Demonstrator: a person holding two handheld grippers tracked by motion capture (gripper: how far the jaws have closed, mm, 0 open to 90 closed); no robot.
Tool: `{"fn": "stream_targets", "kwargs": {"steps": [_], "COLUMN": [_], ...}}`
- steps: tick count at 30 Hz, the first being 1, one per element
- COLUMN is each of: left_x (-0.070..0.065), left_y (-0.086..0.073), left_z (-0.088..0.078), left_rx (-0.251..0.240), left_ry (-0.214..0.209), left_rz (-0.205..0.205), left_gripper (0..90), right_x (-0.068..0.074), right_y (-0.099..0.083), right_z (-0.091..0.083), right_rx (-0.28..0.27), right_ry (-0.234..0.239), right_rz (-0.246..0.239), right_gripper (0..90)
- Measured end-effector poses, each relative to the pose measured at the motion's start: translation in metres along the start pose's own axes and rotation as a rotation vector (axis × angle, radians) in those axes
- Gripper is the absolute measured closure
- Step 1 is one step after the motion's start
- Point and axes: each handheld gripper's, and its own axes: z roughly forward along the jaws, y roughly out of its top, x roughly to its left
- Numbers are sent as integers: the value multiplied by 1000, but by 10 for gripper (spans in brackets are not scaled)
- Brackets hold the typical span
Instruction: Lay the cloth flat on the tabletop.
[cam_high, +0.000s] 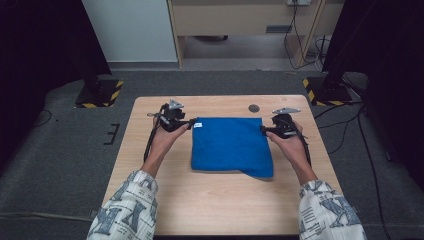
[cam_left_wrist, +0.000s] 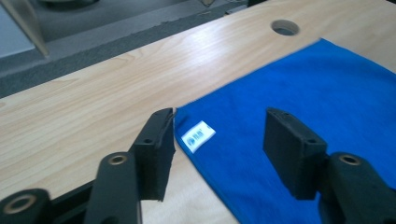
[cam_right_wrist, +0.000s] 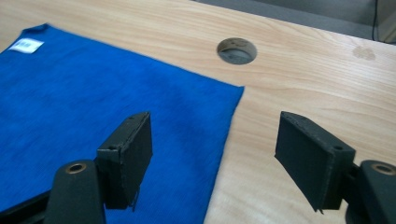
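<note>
A blue cloth (cam_high: 231, 145) lies folded flat in the middle of the wooden table (cam_high: 210, 205), with a small white label (cam_high: 198, 124) at its far left corner. My left gripper (cam_high: 191, 122) is at that corner, open; in the left gripper view its jaws (cam_left_wrist: 219, 121) straddle the cloth's edge (cam_left_wrist: 317, 93) and the label (cam_left_wrist: 198, 136) without pressing on them. My right gripper (cam_high: 263, 130) is at the far right corner, also open. In the right gripper view it (cam_right_wrist: 215, 121) stands over the cloth's side edge (cam_right_wrist: 93, 93), one jaw above cloth, one above bare wood.
A round hole (cam_high: 254, 108) pierces the table just beyond the cloth. The cloth's near right corner bulges slightly. Two stand bases with yellow-black stripes (cam_high: 100, 92) (cam_high: 325, 90) sit on the floor past the table's far corners, with cables at the right.
</note>
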Motion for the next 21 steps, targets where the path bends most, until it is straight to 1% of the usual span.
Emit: {"fn": "stream_targets", "kwargs": {"steps": [2, 4, 7, 9, 12, 13, 14, 16, 19, 21], "left_x": [-3, -7, -13, -17, -23, -25, -26, -30, -34, -37], "left_y": [-6, -11, -17, -23, -31, -34, -35, -40, -45, -49], "left_z": [-7, -15, -23, -27, -32, -33, -35, -39, -46, -50], "left_rx": [1, -8, -18, -34, -36, -39, -41, -47, -55, -61], "left_ry": [-11, -18, -38, -55, -67, -69, -71, -76, -82, -89], "left_rz": [10, 16, 16, 8, 6, 6, 6, 13, 20, 22], "left_gripper": [403, 403, 405, 410, 427, 431, 432, 442, 454, 462], "right_x": [3, 6, 11, 14, 19, 21, 22, 25, 28, 30], "right_y": [-2, -5, -8, -12, -17, -18, -19, -22, -26, -30], "right_z": [-4, -10, -17, -21, -28, -30, -33, -39, -46, -51], "right_rx": [10, 5, -9, -11, -30, -27, -38, -52, -64, -75], "right_ry": [17, 28, 44, 64, 80, 83, 81, 91, 106, 113], "right_rz": [-16, -23, -36, -45, -47, -57, -69, -64, -83, -81], "right_gripper": [254, 259, 274, 279, 338, 357, 381, 423, 457, 483]}}
